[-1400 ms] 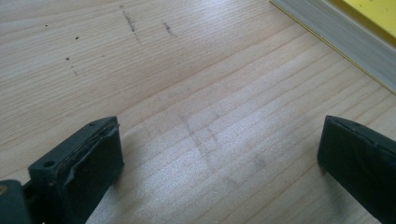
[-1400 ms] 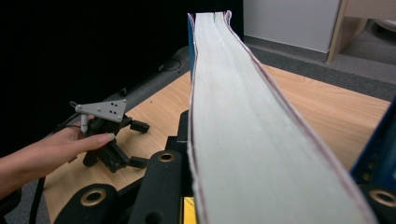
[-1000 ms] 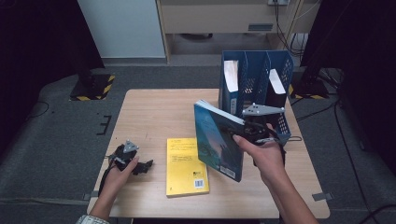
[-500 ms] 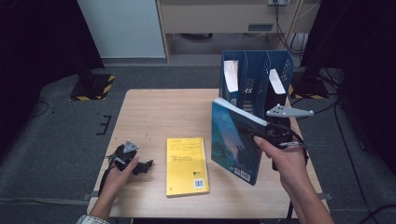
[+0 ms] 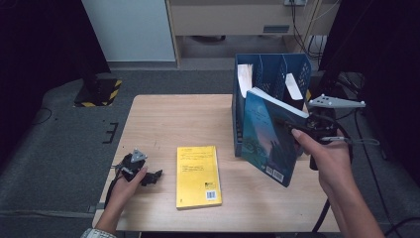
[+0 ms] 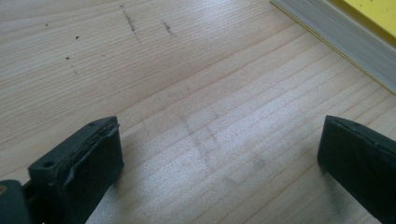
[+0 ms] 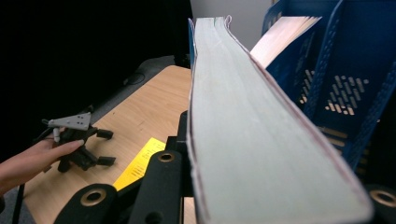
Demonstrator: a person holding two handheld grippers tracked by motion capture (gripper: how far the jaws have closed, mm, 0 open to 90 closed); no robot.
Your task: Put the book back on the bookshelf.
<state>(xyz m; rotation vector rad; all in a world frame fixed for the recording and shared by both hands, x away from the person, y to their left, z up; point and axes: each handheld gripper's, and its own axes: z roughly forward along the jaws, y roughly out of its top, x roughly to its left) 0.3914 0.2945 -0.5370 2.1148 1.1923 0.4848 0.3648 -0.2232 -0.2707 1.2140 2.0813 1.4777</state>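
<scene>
Blue book (image 5: 267,136); yellow book (image 5: 198,174); blue perforated file rack (image 5: 271,67).

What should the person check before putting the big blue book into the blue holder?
1. Right tool clamped on the blue book: ok, its page edge sits tight between the jaws.
2. Book lifted off the table: ok.
3. Free slot in the blue file holder: cannot tell; two slots already hold papers.
4. Book lined up with a slot: not ok, it leans in front of the holder.
5. Yellow book out of the way: ok, flat on the table.
6. Left tool out of the way: ok, open, resting near the table's corner.
</scene>
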